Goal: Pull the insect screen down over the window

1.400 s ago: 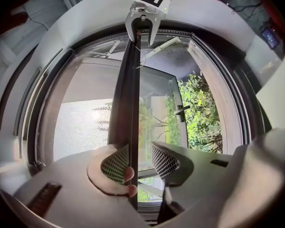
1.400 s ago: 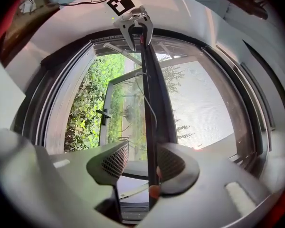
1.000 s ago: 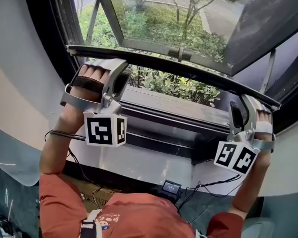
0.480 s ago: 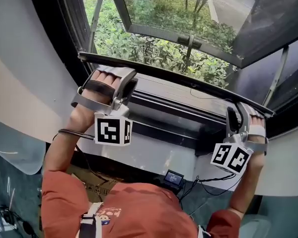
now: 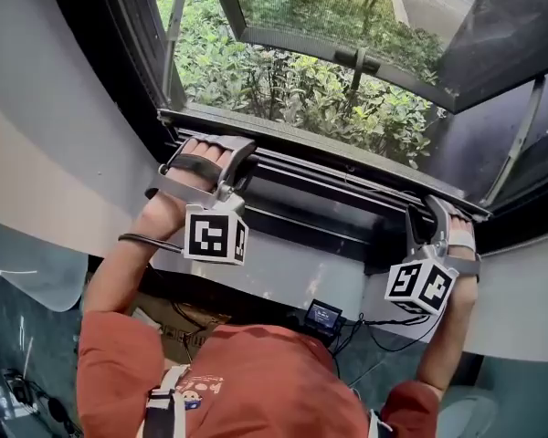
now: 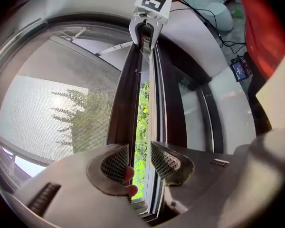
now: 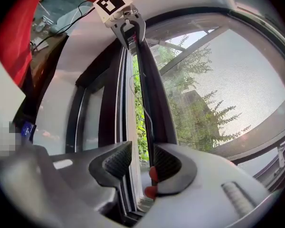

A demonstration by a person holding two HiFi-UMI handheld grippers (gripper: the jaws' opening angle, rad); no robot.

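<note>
Left gripper (image 5: 236,146) jaws: standing apart around the slim dark metal screen bar (image 5: 329,161), not pinching.
Right gripper (image 5: 425,210) jaws: just closing, bar between, unpinched.
Risk: possibly slipping off loosely, bar springing upward.

The mesh insect screen (image 5: 283,71) is drawn almost fully down over the window (image 5: 142,71).

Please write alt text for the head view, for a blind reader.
Seen from above, a person in a red top holds the insect screen's dark bottom bar low, near the sill, with the left gripper and right gripper at its two ends. The right gripper's jaws have just been closing, the bar between them. Bushes show outside.
</note>
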